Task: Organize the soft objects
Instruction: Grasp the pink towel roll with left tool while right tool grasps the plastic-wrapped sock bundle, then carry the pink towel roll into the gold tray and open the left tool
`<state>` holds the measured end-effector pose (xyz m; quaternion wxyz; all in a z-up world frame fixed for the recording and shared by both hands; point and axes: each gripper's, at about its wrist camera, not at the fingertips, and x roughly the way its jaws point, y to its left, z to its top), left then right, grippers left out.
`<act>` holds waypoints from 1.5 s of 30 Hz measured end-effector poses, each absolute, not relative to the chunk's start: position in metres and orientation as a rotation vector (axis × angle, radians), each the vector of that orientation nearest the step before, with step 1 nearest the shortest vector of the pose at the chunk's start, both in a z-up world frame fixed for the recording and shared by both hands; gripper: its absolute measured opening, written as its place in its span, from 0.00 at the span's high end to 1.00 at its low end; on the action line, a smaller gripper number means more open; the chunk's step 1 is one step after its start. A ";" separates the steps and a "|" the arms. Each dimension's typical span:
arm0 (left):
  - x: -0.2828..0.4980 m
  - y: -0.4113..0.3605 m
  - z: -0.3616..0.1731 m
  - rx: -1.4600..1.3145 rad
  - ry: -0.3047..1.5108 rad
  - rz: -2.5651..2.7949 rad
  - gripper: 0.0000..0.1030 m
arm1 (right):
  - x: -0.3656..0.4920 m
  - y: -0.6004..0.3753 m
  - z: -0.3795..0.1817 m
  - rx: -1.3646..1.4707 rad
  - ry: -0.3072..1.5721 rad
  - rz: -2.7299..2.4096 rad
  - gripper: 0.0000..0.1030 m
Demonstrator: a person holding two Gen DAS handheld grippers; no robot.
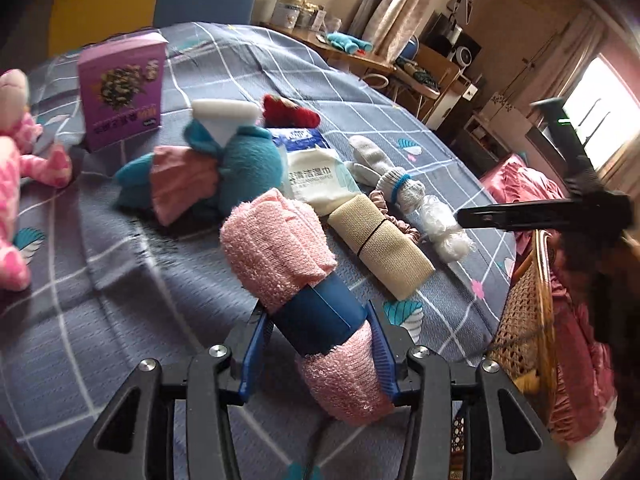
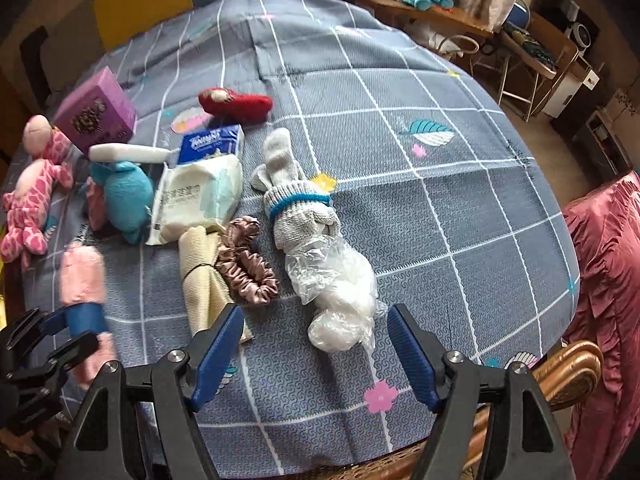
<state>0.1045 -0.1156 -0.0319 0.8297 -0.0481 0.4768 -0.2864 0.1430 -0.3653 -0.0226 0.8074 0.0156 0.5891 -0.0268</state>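
My left gripper is shut on a rolled pink towel with a blue paper band, held just above the bed; it also shows blurred in the right wrist view. My right gripper is open and empty, just short of a white item in clear plastic. In front of it lie grey knit gloves, a pink satin scrunchie, a beige rolled cloth and a wet-wipes pack. A teal plush and a red plush lie further back.
Everything lies on a blue checked bedspread. A purple box, a pink spotted plush toy, a blue tissue pack and a white foam block are at the left. A rattan chair and pink ruffled fabric stand at the right edge.
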 end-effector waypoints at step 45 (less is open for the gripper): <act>0.146 0.273 -0.055 -0.398 0.945 0.178 0.37 | 0.170 -0.381 -0.060 0.018 1.301 -0.168 0.66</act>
